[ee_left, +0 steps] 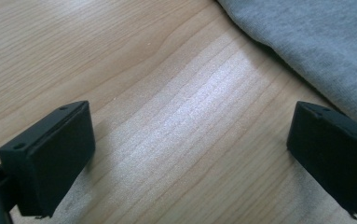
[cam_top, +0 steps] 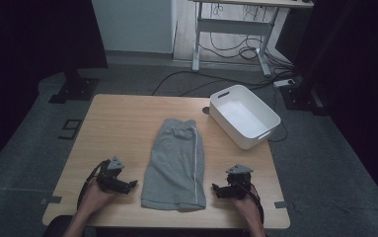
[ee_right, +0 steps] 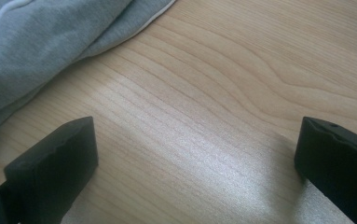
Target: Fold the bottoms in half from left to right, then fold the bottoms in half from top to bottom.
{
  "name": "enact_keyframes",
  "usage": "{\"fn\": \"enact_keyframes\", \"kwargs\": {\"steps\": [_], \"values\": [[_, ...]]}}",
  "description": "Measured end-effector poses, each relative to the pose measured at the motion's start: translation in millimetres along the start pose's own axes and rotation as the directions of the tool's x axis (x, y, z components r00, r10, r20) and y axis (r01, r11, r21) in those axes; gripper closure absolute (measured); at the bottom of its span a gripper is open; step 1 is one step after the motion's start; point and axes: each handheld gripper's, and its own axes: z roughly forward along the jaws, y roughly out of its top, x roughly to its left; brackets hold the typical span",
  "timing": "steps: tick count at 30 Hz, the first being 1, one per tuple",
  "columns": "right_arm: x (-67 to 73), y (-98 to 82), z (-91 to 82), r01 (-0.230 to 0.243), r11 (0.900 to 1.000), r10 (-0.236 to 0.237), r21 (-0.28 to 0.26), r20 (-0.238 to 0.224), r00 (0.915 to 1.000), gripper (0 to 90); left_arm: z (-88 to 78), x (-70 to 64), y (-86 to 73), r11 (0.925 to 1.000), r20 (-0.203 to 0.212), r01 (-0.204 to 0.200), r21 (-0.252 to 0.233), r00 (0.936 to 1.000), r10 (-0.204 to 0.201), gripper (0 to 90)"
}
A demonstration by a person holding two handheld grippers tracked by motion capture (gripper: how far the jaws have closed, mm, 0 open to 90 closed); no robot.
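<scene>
The left gripper (cam_top: 131, 184) and the right gripper (cam_top: 215, 189) rest low on the wooden table (cam_top: 122, 123), one at each side of the grey shorts' (cam_top: 175, 163) hem, both with jaws spread wide over bare wood. Beyond the shorts, to their far right, a white bin (cam_top: 269, 117) sits at the table's corner

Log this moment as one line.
grey shorts flat on table | white bin empty | left tongs open | right tongs open
</scene>
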Motion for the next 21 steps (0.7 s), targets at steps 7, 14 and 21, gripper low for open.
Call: {"fn": "enact_keyframes", "kwargs": {"steps": [7,14,21], "values": [[-0.1,0.0,0.0,-0.001,1.000,0.001,-0.001,-0.001,1.0000,0.0,0.1,-0.2,0.1,1.0000,-0.001,-0.001,0.001,1.0000,0.001,0.0],[0.0,0.0,0.1,0.000,1.000,0.000,-0.001,-0.002,1.0000,0.0,0.6,-0.4,0.6,1.0000,-0.002,0.003,0.000,1.0000,-0.003,0.0],[-1.2,0.4,-1.0,-0.002,1.000,0.002,0.010,-0.005,1.0000,0.0,0.6,-0.7,0.9,1.0000,-0.002,0.004,-0.002,1.0000,-0.004,0.0]]}}
